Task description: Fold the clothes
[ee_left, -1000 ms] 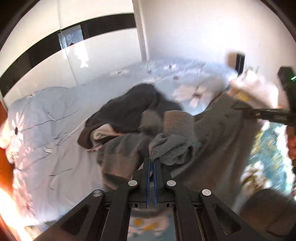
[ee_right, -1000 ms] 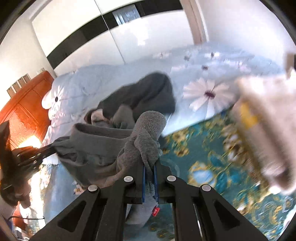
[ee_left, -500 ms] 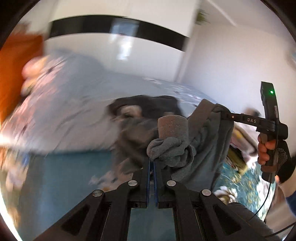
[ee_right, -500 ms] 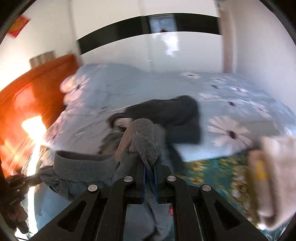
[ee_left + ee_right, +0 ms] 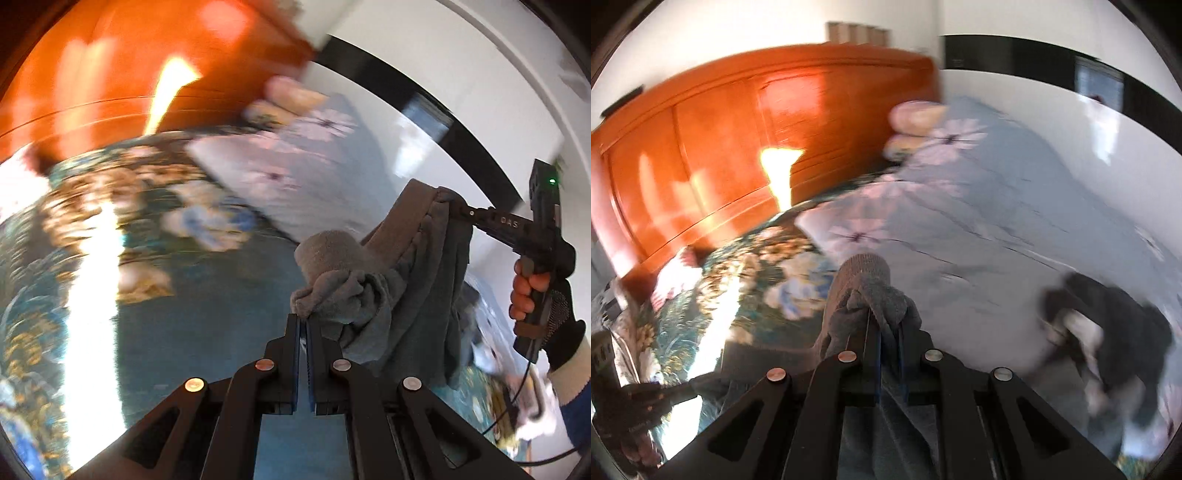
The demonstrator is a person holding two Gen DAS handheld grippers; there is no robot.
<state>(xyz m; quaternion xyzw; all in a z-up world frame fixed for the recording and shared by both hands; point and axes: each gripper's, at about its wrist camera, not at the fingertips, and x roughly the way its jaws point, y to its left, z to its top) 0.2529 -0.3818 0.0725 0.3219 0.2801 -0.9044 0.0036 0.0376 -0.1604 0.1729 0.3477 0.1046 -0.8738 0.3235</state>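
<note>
A grey garment [image 5: 391, 291] is held off the bed [image 5: 325, 173], stretched between the two claws. In the left wrist view, the left claw [image 5: 303, 325] is clenched on a bunched edge of the garment, with a ribbed cuff standing up just beyond the blue pads. From there the cloth rises to the upper right, where the right claw [image 5: 452, 208] is seen gripping a second gathered edge; the rest of the fabric hangs down in folds between and below the two grips. The right claw's handle is grasped by a hand [image 5: 535, 295] in a dark fingerless glove, with a cable trailing below it. In the right wrist view, the right claw [image 5: 886, 332] is clenched on the garment [image 5: 868, 295]; grey cloth is pinched between the pads, a ribbed cuff is pushed up above them, and more fabric is draped down between the arms of the tool. At the lower left of that view the left claw [image 5: 683, 391] is seen dimly, with cloth at its tip. A dark garment [image 5: 1119, 325] is lying crumpled on the pale floral quilt [image 5: 979, 221] to the right, well apart from the held one. An orange headboard [image 5: 738, 147] is seen behind the bed, and a teal floral sheet [image 5: 750, 280] is spread beside the quilt. Both views are blurred.
</note>
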